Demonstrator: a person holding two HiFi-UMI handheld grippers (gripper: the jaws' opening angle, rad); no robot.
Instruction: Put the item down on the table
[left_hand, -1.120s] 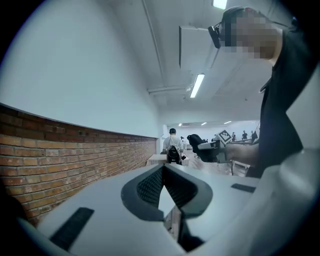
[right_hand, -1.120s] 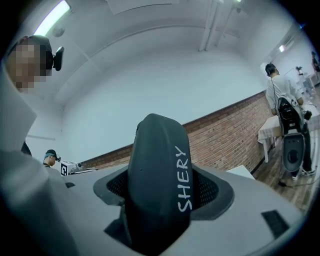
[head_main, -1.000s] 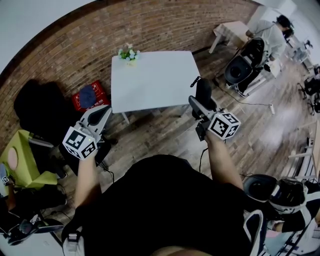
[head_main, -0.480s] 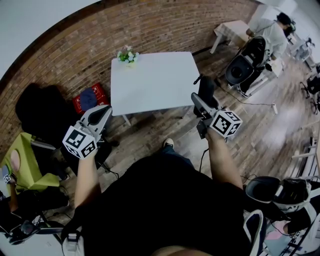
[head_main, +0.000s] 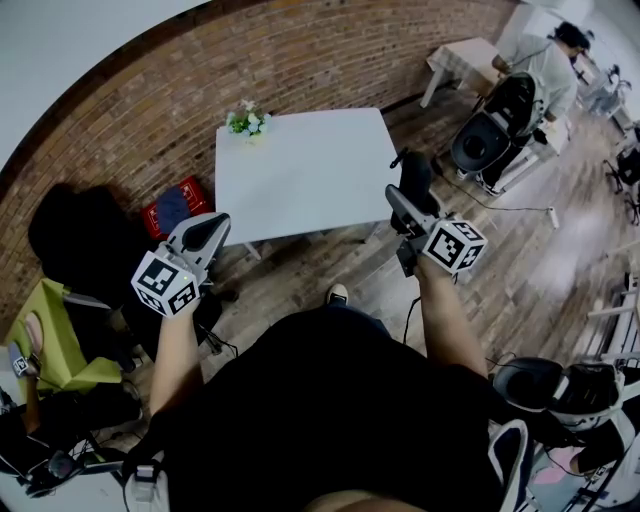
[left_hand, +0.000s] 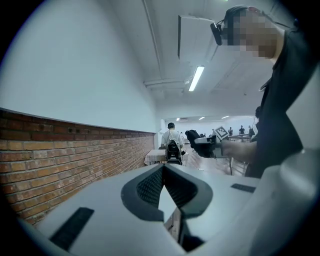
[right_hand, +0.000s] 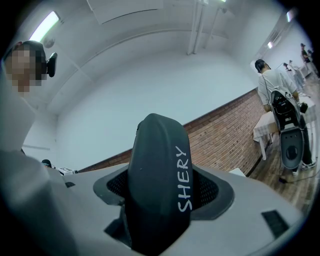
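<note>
**Entry: set-down of carried item, step not yet done**

1. Item: a dark, rounded case (right_hand: 156, 175) with "SHERY" in white along one side. It is carried in the air and stands up on end between the jaws. From the head view it sits just off the near right corner of the table (head_main: 300, 175), over wood floor and not over the top.
2. Right gripper (head_main: 408, 196): jaws spread wide and clamped on the case's two flanks. The forearm is stretched forward and the tool is held about level, its nose towards the table's right edge.
3. Left gripper (left_hand: 165, 186): jaws pressed together with nothing between them. It is held low on the person's left, angled slightly downward, and is well apart from the table.
4. Table: white top, bare apart from a small bunch of flowers (head_main: 246, 120) at the far left corner (well out of the way).

**Handling note (a judgement):**
- Carry the case in over the top, well clear of the edge, before lowering it.
- Tip the tool nose-down so that a broad face of the case meets the top, not its narrow end.
- Spread the jaws only once the case is resting on the table. A smooth, rounded shell could roll or topple if released early.
- Draw straight back to withdraw.
- The left tool has no part in this step and may stay clear.
</note>
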